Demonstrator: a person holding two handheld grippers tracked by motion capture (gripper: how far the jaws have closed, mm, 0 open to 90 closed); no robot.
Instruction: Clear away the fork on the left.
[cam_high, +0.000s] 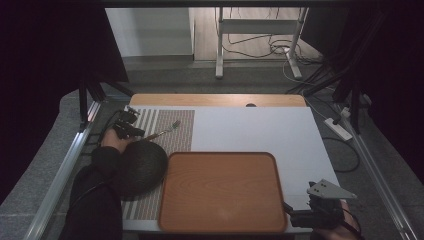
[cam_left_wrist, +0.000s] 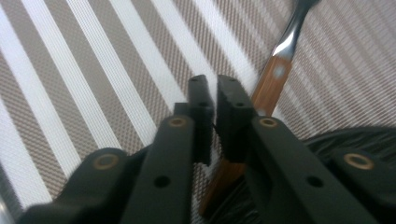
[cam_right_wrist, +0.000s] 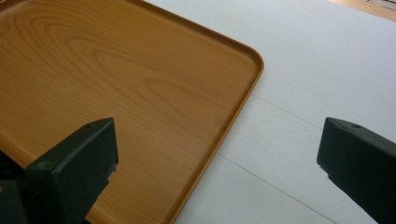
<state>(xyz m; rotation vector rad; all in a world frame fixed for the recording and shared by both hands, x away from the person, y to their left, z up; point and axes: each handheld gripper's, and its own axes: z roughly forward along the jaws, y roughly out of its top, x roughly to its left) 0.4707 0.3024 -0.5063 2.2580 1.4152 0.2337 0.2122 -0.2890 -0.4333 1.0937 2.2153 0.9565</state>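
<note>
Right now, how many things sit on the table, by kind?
Fork with wooden handle: 1
Dark bowl: 1
Wooden tray: 1
Striped placemat: 1
Total: 4

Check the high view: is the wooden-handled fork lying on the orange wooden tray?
No, the wooden-handled fork lies on the striped woven placemat, beyond the orange wooden tray.
</note>
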